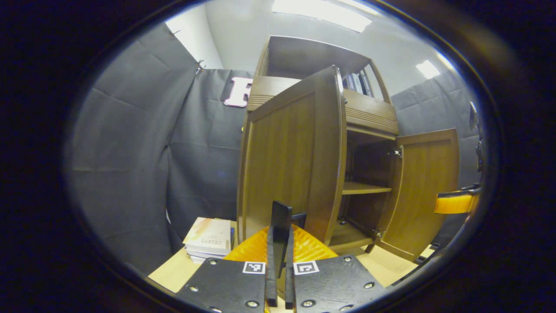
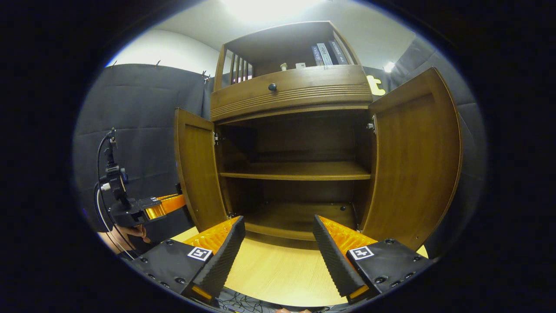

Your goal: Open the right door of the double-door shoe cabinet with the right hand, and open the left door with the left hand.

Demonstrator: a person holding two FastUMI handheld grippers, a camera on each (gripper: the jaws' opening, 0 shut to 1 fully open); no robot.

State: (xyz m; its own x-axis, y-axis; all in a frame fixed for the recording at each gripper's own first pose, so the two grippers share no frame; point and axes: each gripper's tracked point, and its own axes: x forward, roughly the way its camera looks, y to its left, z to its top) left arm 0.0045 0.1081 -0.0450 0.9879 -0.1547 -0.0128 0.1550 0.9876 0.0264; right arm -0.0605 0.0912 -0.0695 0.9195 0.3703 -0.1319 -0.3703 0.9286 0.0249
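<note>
Left gripper (image 1: 279,243) beside left door (image 1: 286,161)

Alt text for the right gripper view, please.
A wooden shoe cabinet stands with its left door and right door swung open, shelves bare. The right gripper is open in front; the left gripper is by the left door.
</note>
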